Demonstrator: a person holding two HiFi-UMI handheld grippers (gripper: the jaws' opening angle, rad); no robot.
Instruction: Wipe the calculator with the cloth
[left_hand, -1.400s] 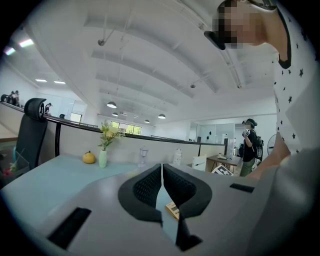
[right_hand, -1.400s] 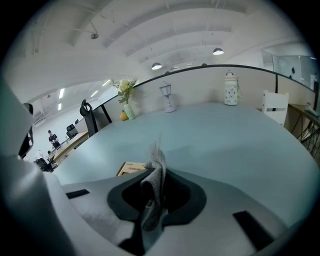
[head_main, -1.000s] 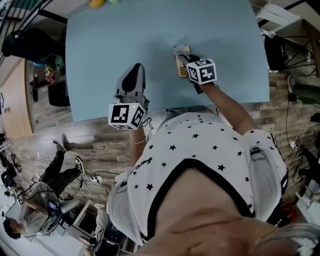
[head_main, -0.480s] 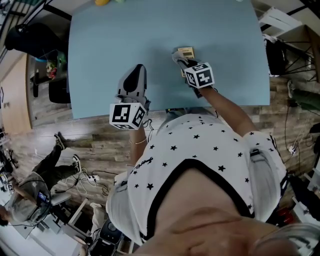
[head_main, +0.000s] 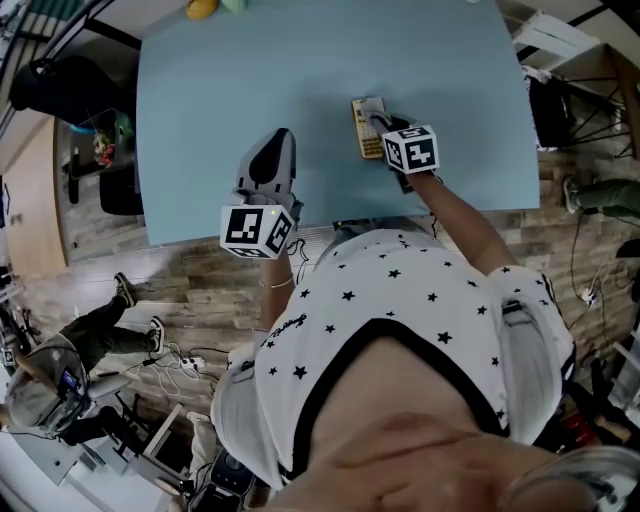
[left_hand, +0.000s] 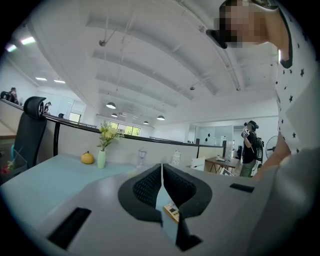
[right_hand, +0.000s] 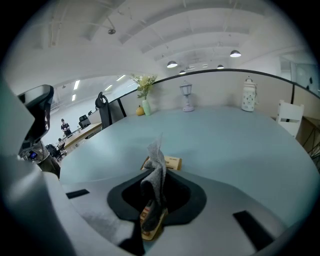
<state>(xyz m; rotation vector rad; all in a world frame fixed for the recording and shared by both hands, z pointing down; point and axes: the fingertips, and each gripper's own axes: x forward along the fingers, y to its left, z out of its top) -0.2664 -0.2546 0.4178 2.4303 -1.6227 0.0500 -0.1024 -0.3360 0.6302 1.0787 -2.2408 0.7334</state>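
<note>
The yellowish calculator (head_main: 364, 129) lies flat on the light blue table (head_main: 220, 80), near its front edge. My right gripper (head_main: 379, 121) is shut on a grey cloth (head_main: 372, 108) and holds it down on the calculator's right side. In the right gripper view the cloth (right_hand: 157, 160) sticks up between the jaws of the right gripper (right_hand: 156, 189), with the calculator (right_hand: 169, 162) just beyond and below. My left gripper (head_main: 275, 138) rests to the left, apart from the calculator. Its jaws in the left gripper view (left_hand: 161, 170) are shut and hold nothing; the calculator (left_hand: 172, 211) shows below them.
At the table's far edge stand an orange fruit (left_hand: 87, 158), a vase of flowers (left_hand: 102, 158), a lantern (right_hand: 187, 103) and a white jar (right_hand: 248, 100). Office chairs (left_hand: 29, 125) stand at the left. A person (left_hand: 248, 148) stands far off at the right.
The right gripper with the cloth has slid back and forth over the calculator, ending slightly to the right, so more of the calculator's left side shows. The left gripper has stayed put.
</note>
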